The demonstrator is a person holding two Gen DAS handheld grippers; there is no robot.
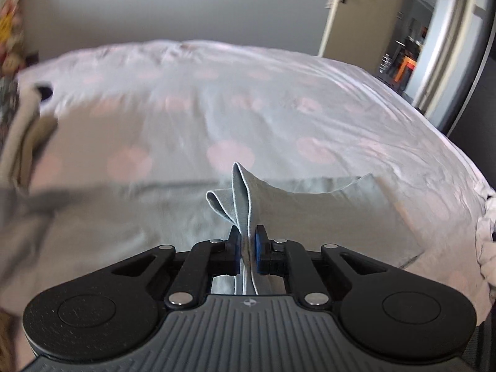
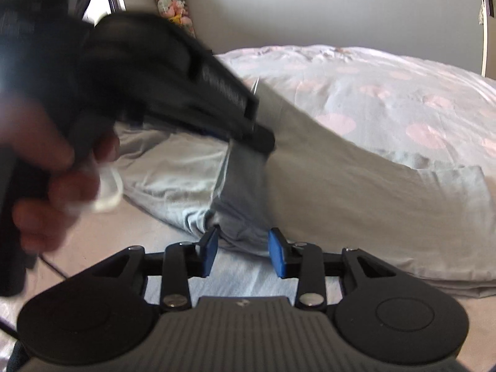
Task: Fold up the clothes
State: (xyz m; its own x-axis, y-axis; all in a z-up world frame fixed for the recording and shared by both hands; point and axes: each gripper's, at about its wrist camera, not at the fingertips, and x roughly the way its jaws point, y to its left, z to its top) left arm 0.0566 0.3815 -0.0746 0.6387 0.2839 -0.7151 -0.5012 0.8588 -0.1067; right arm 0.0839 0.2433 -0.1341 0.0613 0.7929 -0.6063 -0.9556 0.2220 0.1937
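Left wrist view — left gripper (image 1: 248, 238) clenched on grey garment (image 1: 310, 210); right gripper (image 2: 243, 248) released

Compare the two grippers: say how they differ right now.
The left gripper is shut on the grey garment; the right gripper is open and holds nothing. The left lifts a bunched fold above the bed; the right sits low, just short of the cloth. Both have blue pads and black bodies.

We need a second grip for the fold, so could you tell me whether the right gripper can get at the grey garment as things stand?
Probably yes: the right gripper is open, with the grey garment directly ahead, unobstructed.
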